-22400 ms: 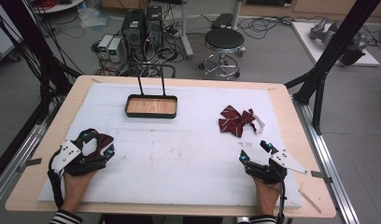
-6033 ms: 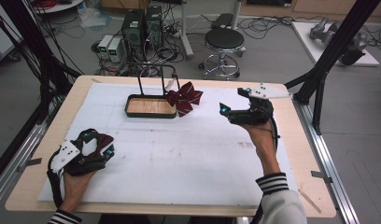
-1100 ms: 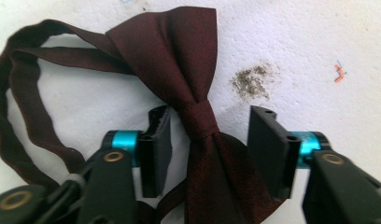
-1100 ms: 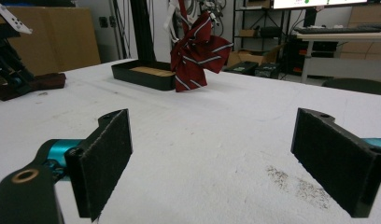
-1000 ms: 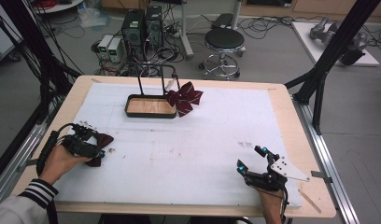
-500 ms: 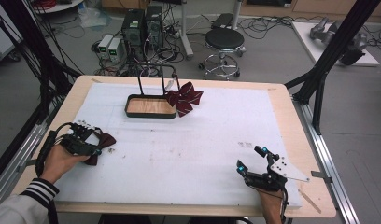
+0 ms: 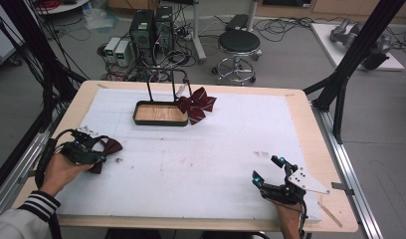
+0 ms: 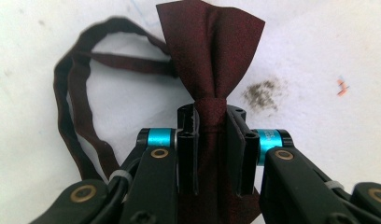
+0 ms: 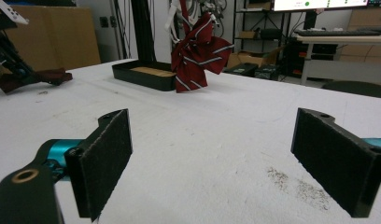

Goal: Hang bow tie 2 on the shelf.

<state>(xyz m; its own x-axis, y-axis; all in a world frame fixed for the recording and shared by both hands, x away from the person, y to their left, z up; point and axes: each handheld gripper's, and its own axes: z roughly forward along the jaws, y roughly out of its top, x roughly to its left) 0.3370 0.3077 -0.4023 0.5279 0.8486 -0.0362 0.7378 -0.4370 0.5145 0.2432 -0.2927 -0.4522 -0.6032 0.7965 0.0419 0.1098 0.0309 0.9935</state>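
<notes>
White padded mat (image 7: 201,164) covers a wooden table; grey floor beyond it with computer towers, cables and a black stool (image 7: 239,42).

Left gripper (image 7: 87,152) at the near-left of the mat, held in the person's left hand (image 7: 59,172). Left gripper view: both jaws pinched on the knot of a dark maroon bow tie (image 8: 212,56), one wing fanning out past the jaw tips, flat on the mat. Its neck strap (image 8: 72,102) loops off to one side, lying on the mat. Small grey smudge (image 8: 263,91) just beside the wing.

Right gripper (image 7: 270,174) at the near-right of the mat, jaws spread wide, nothing between them; right gripper view shows bare mat between the two pads. Grey three-cornered plate on top.

Far centre of the mat: dark tray (image 7: 160,113) with a wooden floor and a tall wire handle. Second bow, red with pale stripes (image 7: 197,104), hangs at the tray's right end, touching its rim. Well apart from both grippers.
</notes>
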